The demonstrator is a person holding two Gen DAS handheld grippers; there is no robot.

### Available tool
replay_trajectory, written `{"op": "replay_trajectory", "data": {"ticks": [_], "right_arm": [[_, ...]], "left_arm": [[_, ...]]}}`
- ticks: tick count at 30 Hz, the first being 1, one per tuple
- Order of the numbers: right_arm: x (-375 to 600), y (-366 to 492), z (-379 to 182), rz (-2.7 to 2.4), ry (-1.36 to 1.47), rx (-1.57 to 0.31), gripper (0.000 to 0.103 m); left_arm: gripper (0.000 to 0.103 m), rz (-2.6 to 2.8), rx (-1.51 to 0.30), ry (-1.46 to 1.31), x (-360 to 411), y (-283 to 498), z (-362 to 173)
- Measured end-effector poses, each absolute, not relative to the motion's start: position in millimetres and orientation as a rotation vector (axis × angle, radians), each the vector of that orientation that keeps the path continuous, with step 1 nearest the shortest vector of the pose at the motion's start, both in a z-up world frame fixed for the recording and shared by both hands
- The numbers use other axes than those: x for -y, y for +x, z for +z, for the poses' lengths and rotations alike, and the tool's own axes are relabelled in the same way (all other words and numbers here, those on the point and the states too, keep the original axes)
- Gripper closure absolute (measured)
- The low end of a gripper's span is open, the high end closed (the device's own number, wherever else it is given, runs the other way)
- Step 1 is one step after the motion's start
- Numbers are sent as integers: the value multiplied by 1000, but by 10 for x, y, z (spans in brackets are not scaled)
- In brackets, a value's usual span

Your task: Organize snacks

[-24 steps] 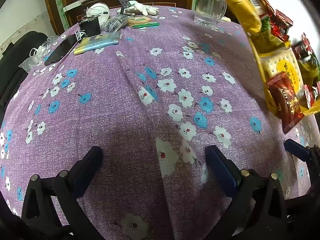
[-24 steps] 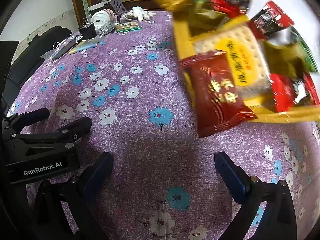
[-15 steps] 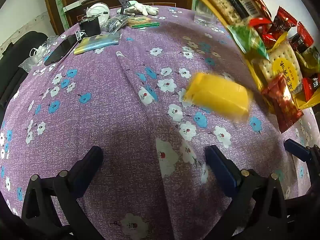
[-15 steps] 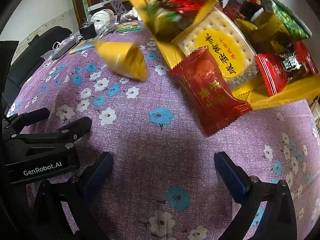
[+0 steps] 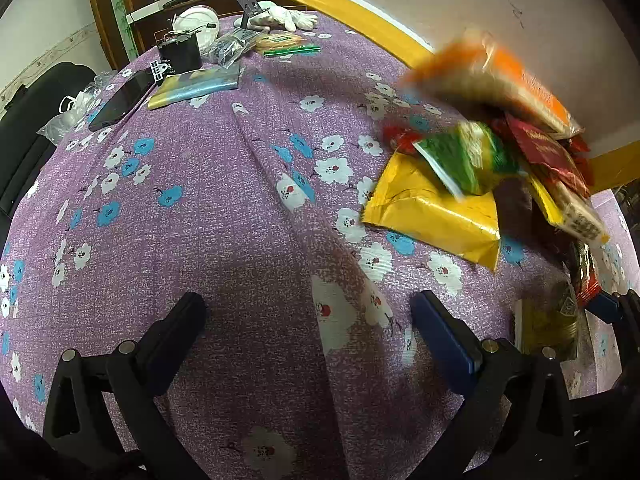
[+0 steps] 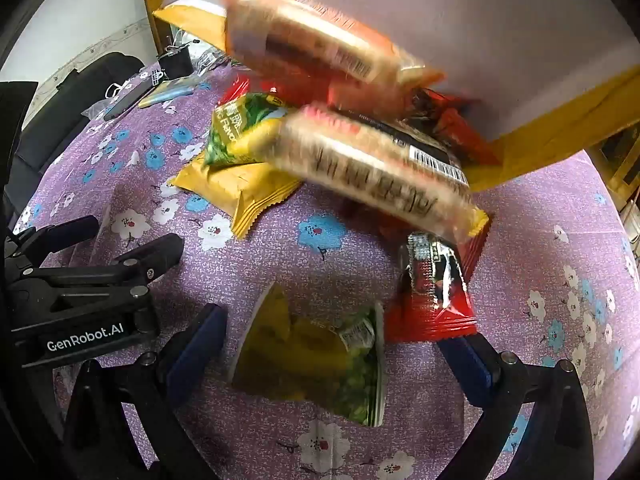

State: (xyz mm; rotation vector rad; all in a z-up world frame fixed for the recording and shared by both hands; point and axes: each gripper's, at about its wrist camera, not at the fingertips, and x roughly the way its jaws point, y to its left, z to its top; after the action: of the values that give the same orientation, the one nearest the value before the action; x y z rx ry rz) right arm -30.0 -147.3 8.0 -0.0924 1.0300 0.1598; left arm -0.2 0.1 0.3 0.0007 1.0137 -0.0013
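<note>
The table [image 5: 224, 208], under a purple cloth printed with white and blue flowers, is filling both views. A yellow-and-white tray [image 6: 528, 64] is hanging tilted over the far right part of the table, its underside facing the cameras, and snack packets are tumbling out below it.

Two long cracker packs are caught in mid-air and blurred: an orange one [image 6: 320, 36] just under the tray and a yellow one [image 6: 380, 176] lower down. On the table beneath them, a large yellow packet [image 5: 432, 210] is lying flat, and a green pea packet [image 5: 468, 158] is landing on top of it. A red packet [image 6: 436, 292] is lying on the table in front of the falling packs, touching the right finger of the right gripper [image 6: 320, 364]. A yellow-green packet [image 6: 316, 360] is lying on the table between that gripper's fingers, which are standing wide apart and touching neither side of it.

The left gripper [image 5: 308, 344] is hovering low over bare cloth on the near side of the table, its fingers spread wide and holding nothing; from the right wrist view its body is showing to the left of the yellow packet.

At the far left of the table, a dark phone [image 5: 120, 100], a small black box [image 5: 178, 54] and a white glove [image 5: 280, 20] are lying among other clutter.
</note>
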Motion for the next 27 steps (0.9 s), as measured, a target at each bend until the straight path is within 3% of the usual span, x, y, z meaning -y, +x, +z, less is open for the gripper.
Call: {"op": "replay_trajectory", "data": {"ticks": [27], "right_arm": [[1499,-317,85,160,-93,-1030,0]], "left_arm": [[0,-1,-1014,1,4,-22,4]]}}
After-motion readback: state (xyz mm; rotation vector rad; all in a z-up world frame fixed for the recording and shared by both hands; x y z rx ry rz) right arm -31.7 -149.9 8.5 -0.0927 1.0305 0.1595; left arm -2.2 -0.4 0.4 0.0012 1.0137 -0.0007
